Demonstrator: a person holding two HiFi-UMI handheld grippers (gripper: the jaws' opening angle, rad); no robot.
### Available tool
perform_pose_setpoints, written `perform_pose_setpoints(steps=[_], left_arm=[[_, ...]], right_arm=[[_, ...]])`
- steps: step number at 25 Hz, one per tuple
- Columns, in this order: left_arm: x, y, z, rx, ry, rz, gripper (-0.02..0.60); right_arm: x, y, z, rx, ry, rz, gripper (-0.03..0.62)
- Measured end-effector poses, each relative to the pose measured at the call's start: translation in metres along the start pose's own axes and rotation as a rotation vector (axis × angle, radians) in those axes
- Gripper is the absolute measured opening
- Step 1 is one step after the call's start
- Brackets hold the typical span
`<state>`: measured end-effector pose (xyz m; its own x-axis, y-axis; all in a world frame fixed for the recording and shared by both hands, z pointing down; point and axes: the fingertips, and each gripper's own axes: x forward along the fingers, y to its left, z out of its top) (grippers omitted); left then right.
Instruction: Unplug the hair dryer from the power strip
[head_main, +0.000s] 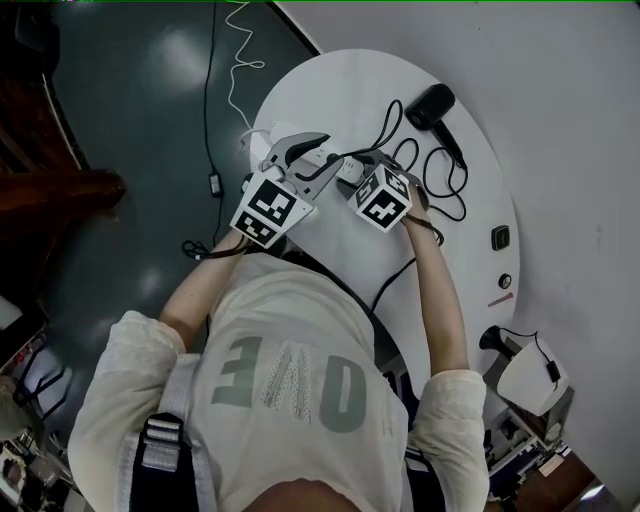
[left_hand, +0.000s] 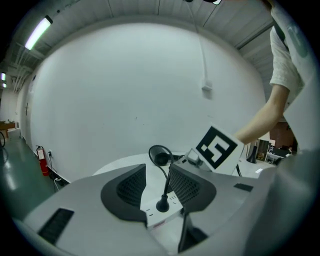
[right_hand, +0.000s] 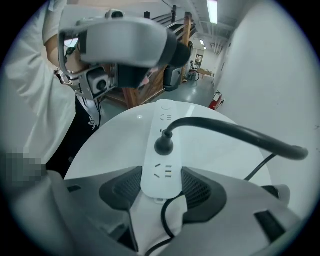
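Two grippers at a white power strip (right_hand: 162, 125) on a round white table (head_main: 330, 90)
Right gripper (right_hand: 161, 172) clamped across one end of the strip, pads pressed to its sides. Left gripper (left_hand: 157, 175) spread wide, jaws either side of the black plug (right_hand: 163, 145) seated mid-strip. Black hair dryer (head_main: 432, 105) lying near the table's far edge, well apart, cord (right_hand: 225, 130) looping back

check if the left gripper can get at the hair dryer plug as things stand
Probably yes. The left gripper has open jaws, with the black plug between them and nothing blocking it. The right gripper is clamped on the power strip nearer its end, clear of the plug.
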<state>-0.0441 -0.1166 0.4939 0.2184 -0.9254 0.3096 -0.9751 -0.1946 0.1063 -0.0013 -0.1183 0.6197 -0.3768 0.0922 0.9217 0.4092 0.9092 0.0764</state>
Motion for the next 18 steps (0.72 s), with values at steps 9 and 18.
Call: perform_pose_setpoints(steps=[9,18], left_arm=[[0.038,-0.012,-0.051,0.126,0.07,-0.011,0.15],[0.047,-0.016,-0.061,0.115,0.076,-0.01,0.054]], right_arm=[[0.0,0.001,0.0,0.004,0.0,0.002,0.253],[0.001,0.001,0.0,0.008,0.016,0.0,0.253]])
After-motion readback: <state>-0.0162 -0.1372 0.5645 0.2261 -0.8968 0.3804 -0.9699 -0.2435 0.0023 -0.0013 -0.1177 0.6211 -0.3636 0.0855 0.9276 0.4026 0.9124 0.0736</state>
